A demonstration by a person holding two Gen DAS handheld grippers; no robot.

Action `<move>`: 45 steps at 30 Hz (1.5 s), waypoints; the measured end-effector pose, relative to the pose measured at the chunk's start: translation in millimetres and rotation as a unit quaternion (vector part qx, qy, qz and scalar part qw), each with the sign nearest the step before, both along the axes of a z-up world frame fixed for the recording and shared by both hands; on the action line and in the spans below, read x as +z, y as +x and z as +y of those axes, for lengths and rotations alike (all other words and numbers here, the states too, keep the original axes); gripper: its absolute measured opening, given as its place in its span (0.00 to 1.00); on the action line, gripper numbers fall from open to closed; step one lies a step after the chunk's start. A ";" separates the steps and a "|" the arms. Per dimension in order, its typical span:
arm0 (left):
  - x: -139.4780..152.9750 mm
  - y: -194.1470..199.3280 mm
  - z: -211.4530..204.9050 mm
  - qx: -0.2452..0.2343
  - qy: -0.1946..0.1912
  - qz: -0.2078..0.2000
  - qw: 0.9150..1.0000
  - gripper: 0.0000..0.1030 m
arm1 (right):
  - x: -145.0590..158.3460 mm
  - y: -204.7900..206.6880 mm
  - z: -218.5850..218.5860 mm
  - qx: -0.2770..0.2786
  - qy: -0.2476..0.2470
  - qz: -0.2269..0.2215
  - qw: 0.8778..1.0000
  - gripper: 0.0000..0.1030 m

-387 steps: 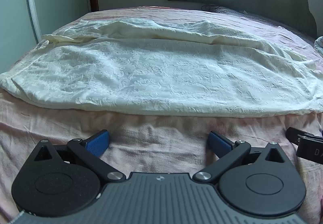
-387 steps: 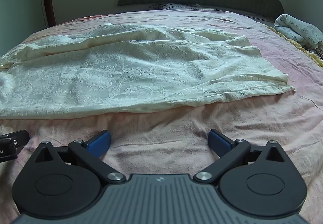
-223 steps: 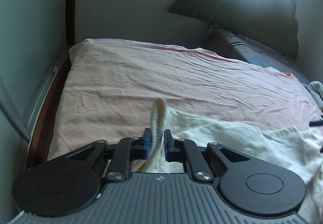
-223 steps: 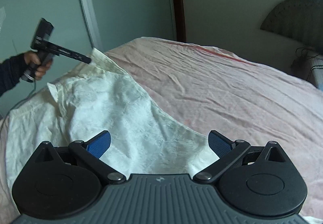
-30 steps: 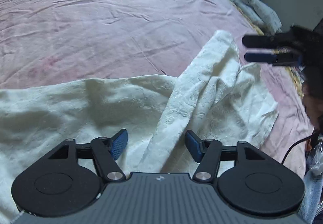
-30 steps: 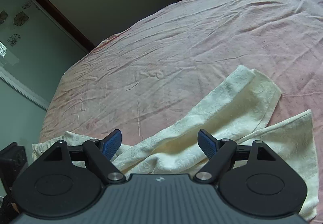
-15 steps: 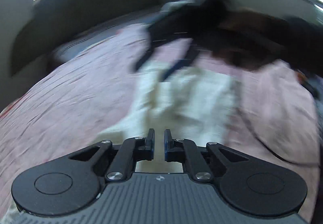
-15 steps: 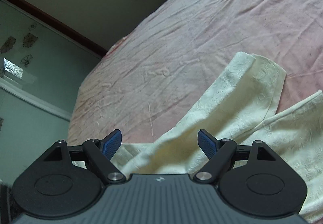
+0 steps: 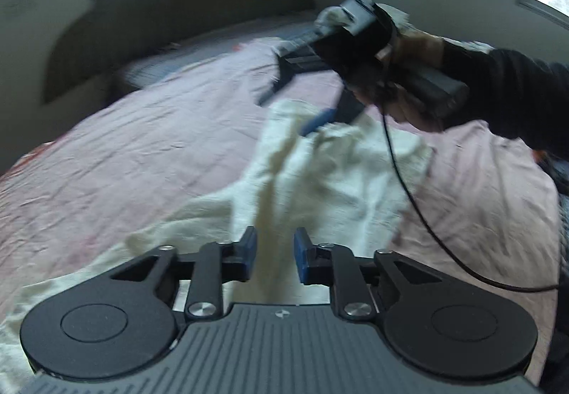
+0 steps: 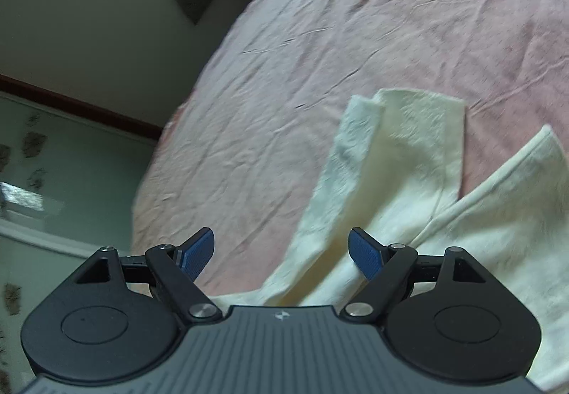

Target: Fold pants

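Left wrist view shows the left gripper (image 9: pixel 273 253) with fingers partly apart, a ridge of the pants (image 9: pixel 320 173) between them, not clearly pinched. The right gripper (image 10: pixel 281 251) is spread wide above the cloth. Pants lie crumpled on the bed (image 10: pixel 320 38), toward 1 o'clock. I think both should pinch the hem corners before pulling flat.

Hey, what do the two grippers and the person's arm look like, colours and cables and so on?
Both grippers, left and right, have ribbed grey bodies, black round-hubbed linkages with silver pivots, and blue-padded fingers. A thin black cable hangs from the right one, and its hand has a black sleeve.
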State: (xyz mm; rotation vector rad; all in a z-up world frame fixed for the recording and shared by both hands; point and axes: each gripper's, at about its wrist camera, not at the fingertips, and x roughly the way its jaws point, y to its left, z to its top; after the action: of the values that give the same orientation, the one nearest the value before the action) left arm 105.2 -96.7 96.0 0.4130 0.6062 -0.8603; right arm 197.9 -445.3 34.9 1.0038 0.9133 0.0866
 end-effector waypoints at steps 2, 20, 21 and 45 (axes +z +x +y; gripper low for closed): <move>-0.7 10.3 6.7 0.037 -0.013 0.018 0.999 0.38 | -4.8 7.9 -1.8 -0.007 -0.011 0.005 1.000 0.80; -24.1 18.7 66.1 0.194 -0.159 0.211 0.945 0.57 | -23.9 31.4 5.0 -0.058 -0.089 0.031 0.994 0.07; -24.9 17.3 70.5 0.209 -0.169 0.220 0.938 0.59 | -24.8 32.4 8.2 -0.054 -0.102 0.033 0.993 0.04; -58.4 -11.5 122.9 0.398 -0.392 0.460 0.690 0.76 | 26.1 -142.2 -26.8 -0.146 0.009 -0.169 0.975 0.04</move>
State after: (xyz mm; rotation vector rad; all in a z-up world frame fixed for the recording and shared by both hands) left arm 93.7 26.2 37.5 -1.1136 1.1299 -0.3295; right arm 55.7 -472.2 61.0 1.0911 0.4499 0.0152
